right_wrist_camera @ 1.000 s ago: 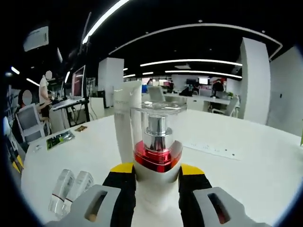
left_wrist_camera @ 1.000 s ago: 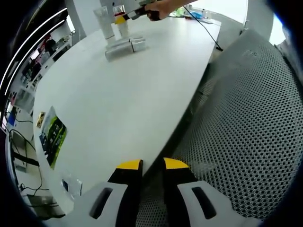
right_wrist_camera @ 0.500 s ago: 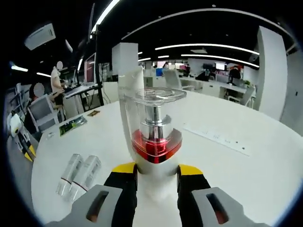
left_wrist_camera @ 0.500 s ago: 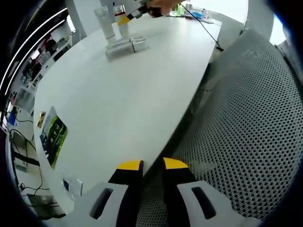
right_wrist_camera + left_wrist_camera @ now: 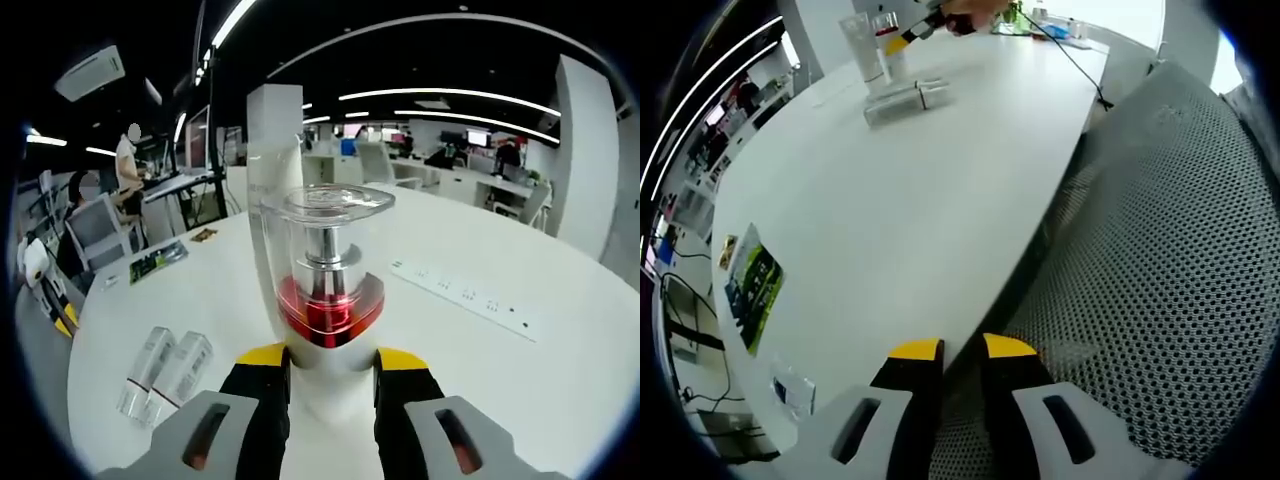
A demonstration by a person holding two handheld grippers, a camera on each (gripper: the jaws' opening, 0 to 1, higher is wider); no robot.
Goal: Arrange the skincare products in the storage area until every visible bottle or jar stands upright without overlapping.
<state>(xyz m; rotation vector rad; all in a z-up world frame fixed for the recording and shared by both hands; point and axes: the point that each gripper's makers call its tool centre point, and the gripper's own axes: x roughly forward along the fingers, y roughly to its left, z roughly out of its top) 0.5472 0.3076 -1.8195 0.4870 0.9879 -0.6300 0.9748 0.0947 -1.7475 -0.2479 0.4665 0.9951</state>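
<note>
Right gripper (image 5: 327, 362): jaws clamped on base of clear-capped pump bottle with red collar (image 5: 327, 285), upright, bottom hidden between jaws. Tall frosted white tube (image 5: 268, 235) directly behind, partly blocked by bottle. Two clear cylindrical bottles (image 5: 166, 372) lie side by side on round white table (image 5: 520, 380), lower left.

Left gripper (image 5: 948, 352): jaws nearly closed, holding nothing, over table edge beside grey mesh chair seat (image 5: 1160, 270). Products far off, tiny, partly cut off at top.
</note>
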